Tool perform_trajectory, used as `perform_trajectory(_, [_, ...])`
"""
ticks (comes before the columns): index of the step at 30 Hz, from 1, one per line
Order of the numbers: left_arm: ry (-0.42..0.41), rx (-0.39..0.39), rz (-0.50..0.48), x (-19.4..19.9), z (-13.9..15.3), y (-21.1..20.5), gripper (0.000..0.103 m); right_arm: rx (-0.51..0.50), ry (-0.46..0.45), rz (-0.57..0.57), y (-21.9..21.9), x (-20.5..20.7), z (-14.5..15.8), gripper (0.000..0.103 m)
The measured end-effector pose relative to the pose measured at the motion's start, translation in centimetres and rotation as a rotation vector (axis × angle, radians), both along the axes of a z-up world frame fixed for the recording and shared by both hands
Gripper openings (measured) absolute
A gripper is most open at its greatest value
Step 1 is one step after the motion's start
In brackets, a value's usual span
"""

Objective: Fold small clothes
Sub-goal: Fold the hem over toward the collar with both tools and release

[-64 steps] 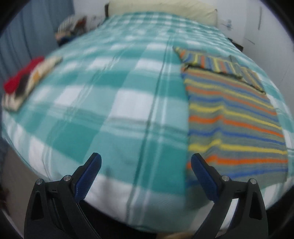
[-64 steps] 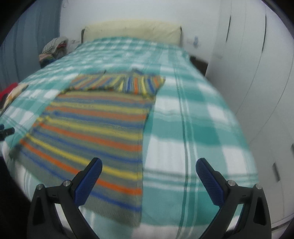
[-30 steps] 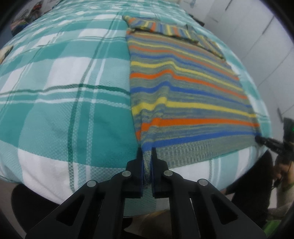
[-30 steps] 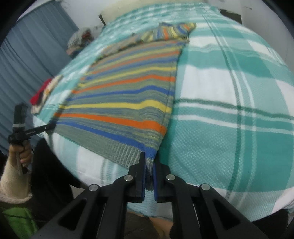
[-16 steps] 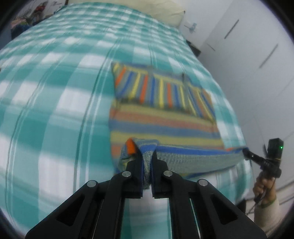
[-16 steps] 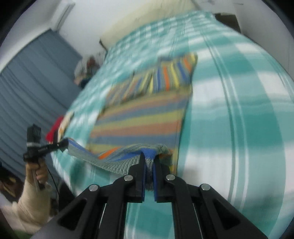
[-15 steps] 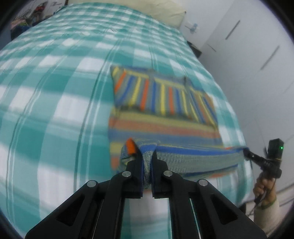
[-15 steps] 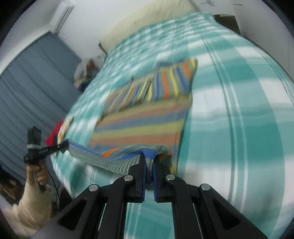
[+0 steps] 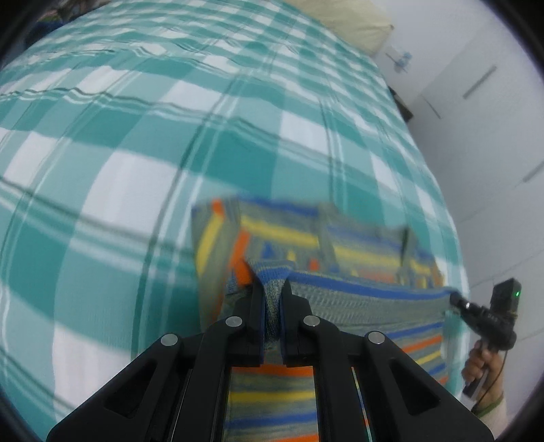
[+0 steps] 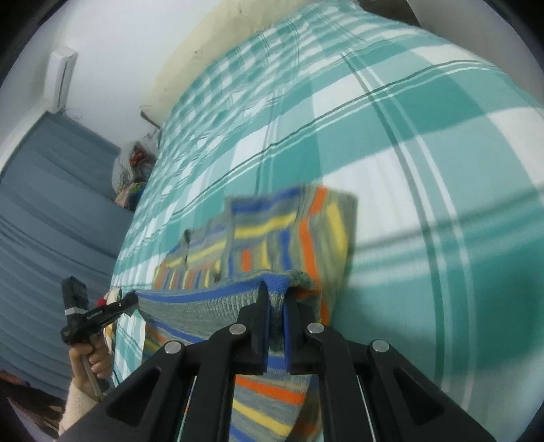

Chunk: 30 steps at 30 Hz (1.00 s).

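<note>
Your left gripper (image 9: 271,299) and right gripper (image 10: 277,301) each clench a corner of the striped sweater (image 9: 340,238) — its ribbed hem (image 9: 357,302) is stretched taut between them, lifted above the teal plaid bedspread (image 9: 136,136). The hem runs side to side across both views, and the folded sleeves lie past it toward the pillow (image 9: 350,30). White lettering on the far gripper's arm is too small to read — both views are blurred.
</note>
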<state>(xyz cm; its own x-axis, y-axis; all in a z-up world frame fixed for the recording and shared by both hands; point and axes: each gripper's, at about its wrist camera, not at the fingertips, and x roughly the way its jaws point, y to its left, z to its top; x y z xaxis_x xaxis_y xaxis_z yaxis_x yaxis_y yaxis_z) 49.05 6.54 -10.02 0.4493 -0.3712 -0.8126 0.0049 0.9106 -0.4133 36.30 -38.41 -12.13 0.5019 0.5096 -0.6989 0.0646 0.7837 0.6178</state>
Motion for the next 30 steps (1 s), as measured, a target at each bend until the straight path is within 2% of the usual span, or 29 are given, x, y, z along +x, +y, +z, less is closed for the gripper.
perform_trajectory(1, [-0.004, -0.009, 0.023, 1.4, -0.2, 0.1, 0.010, 0.006, 0.005, 0.001, -0.1, 1.3, -0.4, 0.006])
perform_trajectory(2, [-0.003, -0.005, 0.053, 2.5, -0.4, 0.3, 0.020, 0.021, -0.001, -0.003, -0.3, 2.5, -0.7, 0.006])
perform_trajectory(3, [0.000, 0.015, 0.119, 3.8, -0.6, 0.9, 0.046, 0.044, -0.015, -0.006, -0.4, 3.7, -1.0, 0.007])
perform_trajectory(5, [-0.013, 0.036, 0.211, 4.7, -0.4, 2.1, 0.069, 0.064, -0.043, -0.049, -0.9, 5.6, -1.7, 0.013])
perform_trajectory(6, [-0.033, 0.031, 0.241, 4.8, -0.1, 2.8, 0.069, 0.047, -0.065, -0.110, -1.3, 6.1, -1.8, 0.025])
perform_trajectory(7, [-0.053, 0.010, 0.253, 4.5, 0.2, 3.4, 0.069, 0.044, -0.088, -0.161, -1.7, 6.1, -1.7, 0.032])
perform_trajectory(9, [-0.073, -0.015, 0.231, 3.4, 0.6, 4.1, 0.070, 0.062, -0.127, -0.225, -2.5, 5.5, -1.3, 0.032])
perform_trajectory(11, [-0.098, 0.030, 0.185, 1.6, 0.9, 4.0, 0.070, 0.026, -0.156, -0.209, -2.3, 4.6, -0.3, 0.032])
perform_trajectory(14, [-0.143, 0.088, 0.077, -1.7, 1.1, 2.5, 0.070, -0.106, -0.201, -0.102, -0.2, 2.9, 1.8, 0.032])
perform_trajectory(17, [-0.198, 0.140, -0.102, -6.5, 0.8, -0.7, 0.070, -0.140, -0.203, 0.071, 2.8, 0.9, 2.5, 0.032])
perform_trajectory(19, [-0.189, 0.195, -0.183, -9.4, -0.3, -2.2, 0.070, -0.168, -0.207, 0.221, 5.7, -1.6, 2.6, 0.032])
perform_trajectory(21, [-0.133, 0.273, -0.215, -11.5, -2.6, -2.7, 0.070, -0.229, -0.200, 0.358, 8.5, -4.7, 1.7, 0.032])
perform_trajectory(22, [-0.102, 0.319, -0.207, -12.1, -3.6, -2.4, 0.070, -0.262, -0.184, 0.388, 9.0, -5.7, 1.1, 0.032])
perform_trajectory(24, [-0.046, 0.404, -0.152, -13.5, -5.0, -0.6, 0.070, -0.427, -0.104, 0.428, 9.8, -8.4, -1.4, 0.032])
perform_trajectory(25, [-0.057, 0.401, -0.130, -14.2, -4.8, 0.3, 0.070, -0.505, -0.056, 0.427, 9.6, -9.5, -2.5, 0.028])
perform_trajectory(26, [-0.063, 0.399, -0.103, -15.0, -4.3, 1.1, 0.071, -0.528, -0.053, 0.413, 8.9, -11.0, -2.8, 0.028])
perform_trajectory(28, [-0.076, 0.372, -0.060, -16.9, -2.8, 2.3, 0.074, -0.565, -0.030, 0.344, 7.6, -13.0, -2.2, 0.031])
perform_trajectory(30, [-0.108, 0.358, -0.047, -19.0, -1.2, 2.3, 0.077, -0.590, -0.052, 0.288, 7.1, -15.4, -0.7, 0.033])
